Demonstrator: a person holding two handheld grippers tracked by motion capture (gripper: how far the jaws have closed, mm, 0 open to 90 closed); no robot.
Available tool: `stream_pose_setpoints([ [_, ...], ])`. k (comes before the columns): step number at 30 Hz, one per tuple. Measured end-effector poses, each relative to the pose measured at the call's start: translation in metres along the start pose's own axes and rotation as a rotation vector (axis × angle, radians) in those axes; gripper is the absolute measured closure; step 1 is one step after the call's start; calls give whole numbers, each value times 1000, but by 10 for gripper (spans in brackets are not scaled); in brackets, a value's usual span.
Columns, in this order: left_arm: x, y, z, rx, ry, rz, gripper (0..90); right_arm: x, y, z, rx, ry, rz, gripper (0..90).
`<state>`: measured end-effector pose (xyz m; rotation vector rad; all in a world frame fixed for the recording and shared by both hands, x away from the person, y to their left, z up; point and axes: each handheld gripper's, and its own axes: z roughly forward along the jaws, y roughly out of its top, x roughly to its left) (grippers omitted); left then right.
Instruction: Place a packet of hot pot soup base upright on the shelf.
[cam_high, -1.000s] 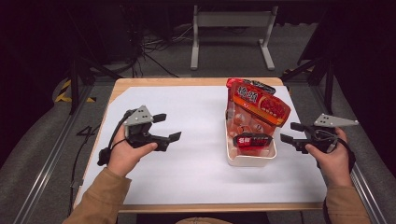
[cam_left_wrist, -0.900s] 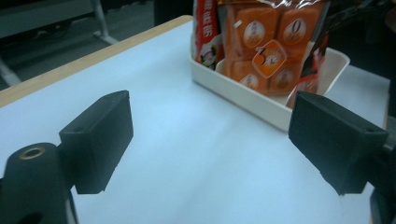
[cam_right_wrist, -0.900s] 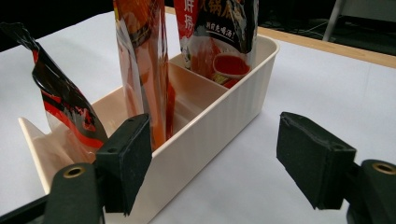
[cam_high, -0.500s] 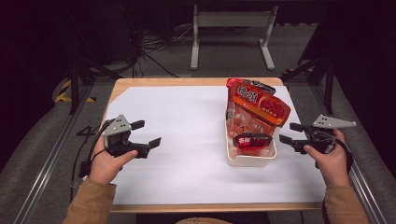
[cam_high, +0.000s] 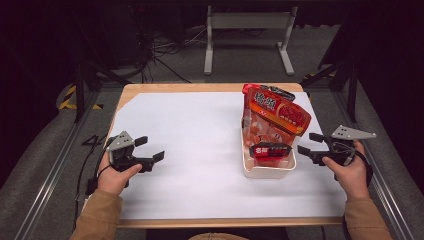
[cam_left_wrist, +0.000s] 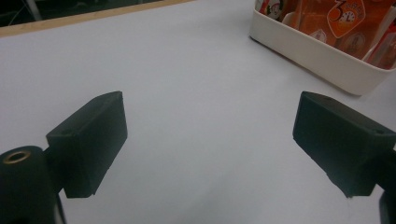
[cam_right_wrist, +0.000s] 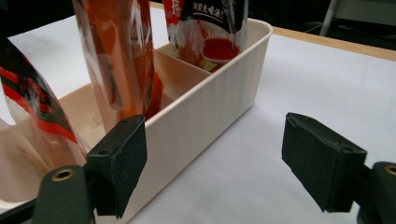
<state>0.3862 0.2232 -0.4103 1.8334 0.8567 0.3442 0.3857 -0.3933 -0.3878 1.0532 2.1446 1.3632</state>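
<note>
A cream plastic bin stands on the right half of the white table sheet, and several red and orange snack packets stick up out of it. My left gripper is open over the bare sheet near the left edge, far from the bin, with nothing between its jaws. My right gripper is open just right of the bin, its jaws pointing at the bin's side wall and holding nothing.
The wooden table rim shows around the sheet. Metal rails run along both sides of the table. A grey stand and cables lie on the floor beyond the far edge.
My left gripper has drawn back leftward and toward the near edge, away from the bin. The right gripper has stayed in place beside the bin.
</note>
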Motion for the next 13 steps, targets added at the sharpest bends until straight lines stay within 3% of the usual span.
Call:
stream_pose_setpoints([
  [13, 12, -12, -10, 29, 91, -54, 98, -4, -3, 6, 10, -19, 7, 222],
])
